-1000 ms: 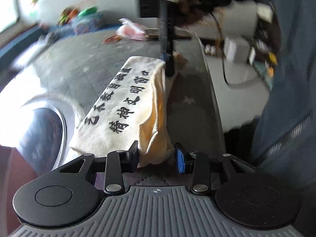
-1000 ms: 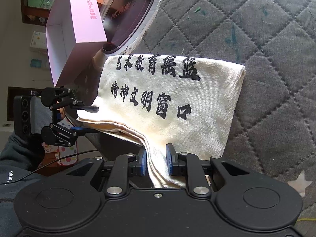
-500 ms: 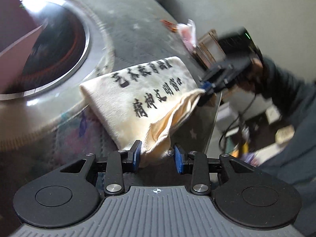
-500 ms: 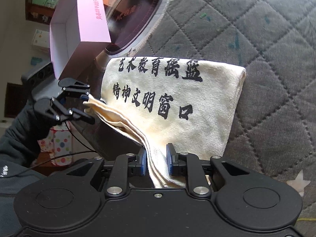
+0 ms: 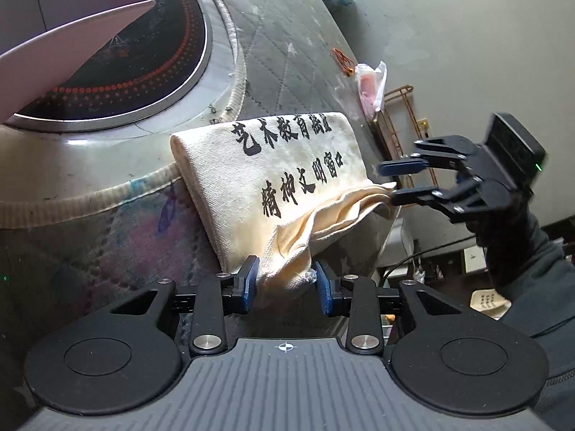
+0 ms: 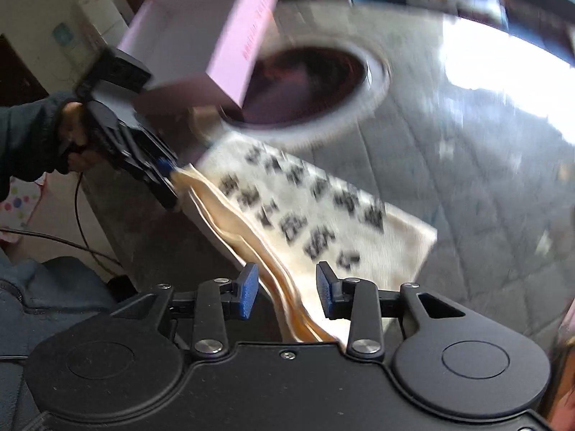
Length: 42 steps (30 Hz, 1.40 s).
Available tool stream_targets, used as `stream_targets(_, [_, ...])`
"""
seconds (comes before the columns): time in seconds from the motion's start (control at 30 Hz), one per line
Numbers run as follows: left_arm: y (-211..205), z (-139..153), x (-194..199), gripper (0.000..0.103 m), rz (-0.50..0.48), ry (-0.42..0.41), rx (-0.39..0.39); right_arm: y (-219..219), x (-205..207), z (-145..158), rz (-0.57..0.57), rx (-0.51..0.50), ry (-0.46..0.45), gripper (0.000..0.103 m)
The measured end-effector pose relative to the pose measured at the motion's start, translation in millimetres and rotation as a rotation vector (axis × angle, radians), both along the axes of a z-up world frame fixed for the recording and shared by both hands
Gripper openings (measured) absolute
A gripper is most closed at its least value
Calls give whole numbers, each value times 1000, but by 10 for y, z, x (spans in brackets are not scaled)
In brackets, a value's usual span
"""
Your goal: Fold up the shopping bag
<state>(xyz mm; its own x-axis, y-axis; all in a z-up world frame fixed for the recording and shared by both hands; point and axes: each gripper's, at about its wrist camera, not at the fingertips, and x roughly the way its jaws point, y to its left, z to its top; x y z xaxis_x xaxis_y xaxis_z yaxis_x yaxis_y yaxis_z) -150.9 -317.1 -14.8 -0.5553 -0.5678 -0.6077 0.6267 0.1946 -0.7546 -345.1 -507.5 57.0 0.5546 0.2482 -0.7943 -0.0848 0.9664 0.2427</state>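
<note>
The folded cream shopping bag (image 5: pixel 273 165), printed with black characters, lies on the grey quilted cover (image 5: pixel 287 54). One of its corners is bunched between the blue pads of my left gripper (image 5: pixel 286 284), which is shut on it. The right wrist view is blurred; there the left gripper (image 6: pixel 171 183) holds the bag (image 6: pixel 323 215) at its far corner. My right gripper (image 6: pixel 286 291) is opening: the bag's layered edge runs between its pads with a gap on each side. In the left wrist view the right gripper (image 5: pixel 387 181) hangs at the bag's far corner, fingers apart.
A round dark hob (image 5: pixel 118 54) is set into the table behind the bag, with a pink box (image 5: pixel 72 10) on it. A pink plastic bag (image 5: pixel 370 82) and a gold wire rack (image 5: pixel 399 115) sit by the table's edge. A dark sleeve (image 5: pixel 532 258) and a cable are on the right.
The right gripper's jaws have parted off the bag's edge, and that hand has risen and rolled. The left gripper has rolled and keeps hold of its corner.
</note>
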Motion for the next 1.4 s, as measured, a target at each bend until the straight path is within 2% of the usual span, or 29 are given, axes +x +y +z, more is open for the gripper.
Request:
stream_targets(0.07, [3, 1, 3, 35, 2, 2, 1, 188, -9, 12, 92, 15, -22, 38])
stream_targets(0.13, [1, 3, 2, 35, 4, 1, 2, 324, 33, -60, 146, 45, -3, 35])
stream_targets(0.27, [1, 12, -12, 35, 9, -8, 2, 432, 175, -235, 179, -3, 29, 32])
stream_targets(0.47, [36, 32, -25, 36, 15, -20, -7, 420, 379, -396, 110, -20, 38, 24])
stream_targets(0.57, [65, 92, -84, 37, -1, -69, -29, 252, 455, -448, -4, 92, 86, 21])
stream_targets(0.67, [94, 206, -188, 38, -32, -155, -67, 51, 561, -544, -127, 202, 163, 0])
stream_targets(0.77, [128, 270, -222, 39, -22, -186, -77, -66, 597, -595, -184, 278, 229, 0])
stream_targets(1.0, [358, 691, -408, 39, 56, -348, -148, 52, 703, -582, -174, 217, 273, 0])
stream_targets(1.13, [290, 843, -668, 35, 1, -418, -212, 90, 726, -594, -171, 205, 269, 0])
stream_targets(1.23, [112, 758, -810, 29, -36, -443, -214, 109, 723, -582, -170, 198, 262, 0])
stream_targets(1.4, [-126, 535, -919, 24, -56, -475, -183, 128, 707, -574, -175, 194, 247, 0])
